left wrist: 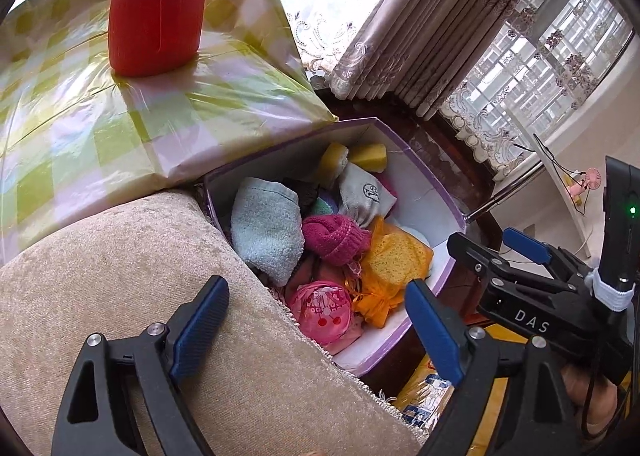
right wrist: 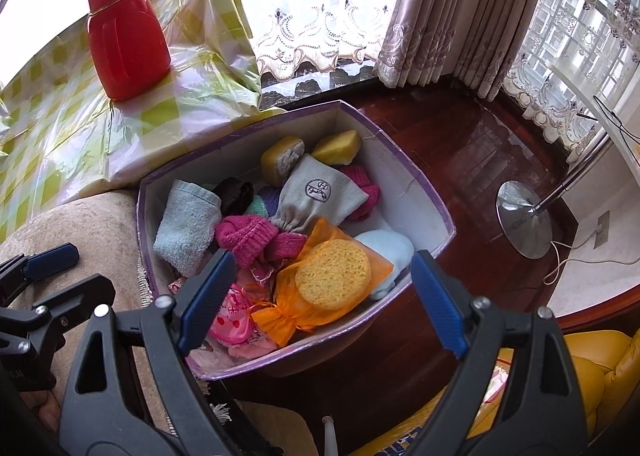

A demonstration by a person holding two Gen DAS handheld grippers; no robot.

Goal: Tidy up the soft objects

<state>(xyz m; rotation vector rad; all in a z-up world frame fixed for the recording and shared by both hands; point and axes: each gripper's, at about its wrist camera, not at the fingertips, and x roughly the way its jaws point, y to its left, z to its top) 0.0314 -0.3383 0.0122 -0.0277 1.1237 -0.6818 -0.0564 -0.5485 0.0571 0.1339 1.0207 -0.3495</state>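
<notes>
A purple-edged box [right wrist: 424, 192] [left wrist: 436, 192] holds several soft things: a light blue towel [right wrist: 186, 226] [left wrist: 266, 228], a pink knitted hat [right wrist: 250, 234] [left wrist: 336, 236], a grey pouch [right wrist: 320, 192], an orange mesh bag with a round yellow sponge [right wrist: 332, 274] [left wrist: 394, 262], yellow sponges [right wrist: 336, 146] and a pink pouch [right wrist: 232, 320] [left wrist: 320, 308]. My right gripper [right wrist: 322, 296] is open and empty just above the box's near side. My left gripper [left wrist: 316, 332] is open and empty over the beige cushion [left wrist: 120, 296], left of the box. The right gripper also shows in the left wrist view [left wrist: 496, 240].
A red bottle [right wrist: 124, 36] [left wrist: 158, 12] stands on a green-checked wrapped surface [right wrist: 60, 116] behind the box. Dark wood floor [right wrist: 460, 148], a metal lamp base [right wrist: 524, 216], curtains [right wrist: 440, 16] and a yellow seat [right wrist: 600, 368] lie to the right.
</notes>
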